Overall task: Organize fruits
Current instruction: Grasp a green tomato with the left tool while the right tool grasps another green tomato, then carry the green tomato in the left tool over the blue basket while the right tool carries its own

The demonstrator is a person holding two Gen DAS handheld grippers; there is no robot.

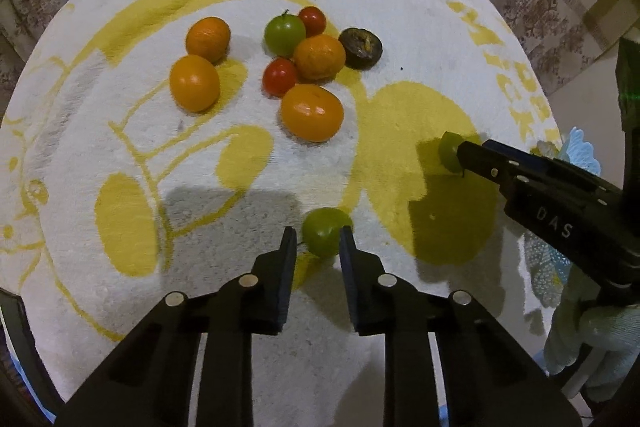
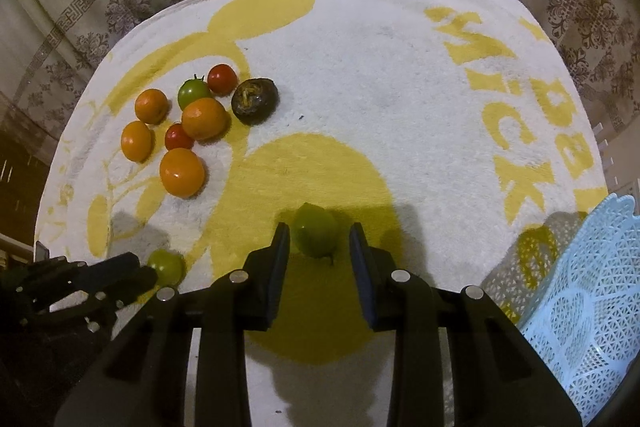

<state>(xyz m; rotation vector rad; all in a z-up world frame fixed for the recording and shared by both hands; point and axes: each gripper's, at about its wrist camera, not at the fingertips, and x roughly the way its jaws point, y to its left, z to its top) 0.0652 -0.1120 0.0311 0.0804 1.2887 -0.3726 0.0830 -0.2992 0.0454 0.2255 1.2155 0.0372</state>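
The left gripper (image 1: 318, 241) has closed on a small green tomato (image 1: 326, 235) that sits between its fingertips on the towel (image 1: 240, 307), the pads pressing its sides; the right gripper (image 2: 320, 239) likewise clamps a second green fruit (image 2: 314, 235), lemon-shaped and pale, with its pointed ends running toward and away from the camera, so the jaws bear across its short width. Both fruits rest at the near edge of the towel, the left one on white pile, the right one on the big yellow disc of the print. The coming move, I judge, turns on the pale blue lattice basket (image 2: 580, 315): it stands just off the towel's near right corner, right of the right gripper and well apart from the left, so the right hand has the short carry and nothing lies between. Farther up the towel, left of centre, sits the cluster of remaining fruit: four orange kumquat-like fruits (image 1: 312, 113), two red cherry tomatoes (image 1: 280, 77), one more green tomato (image 1: 285, 35) and a dark brown wrinkled fruit (image 1: 360, 48) at its right edge, all clear of either path
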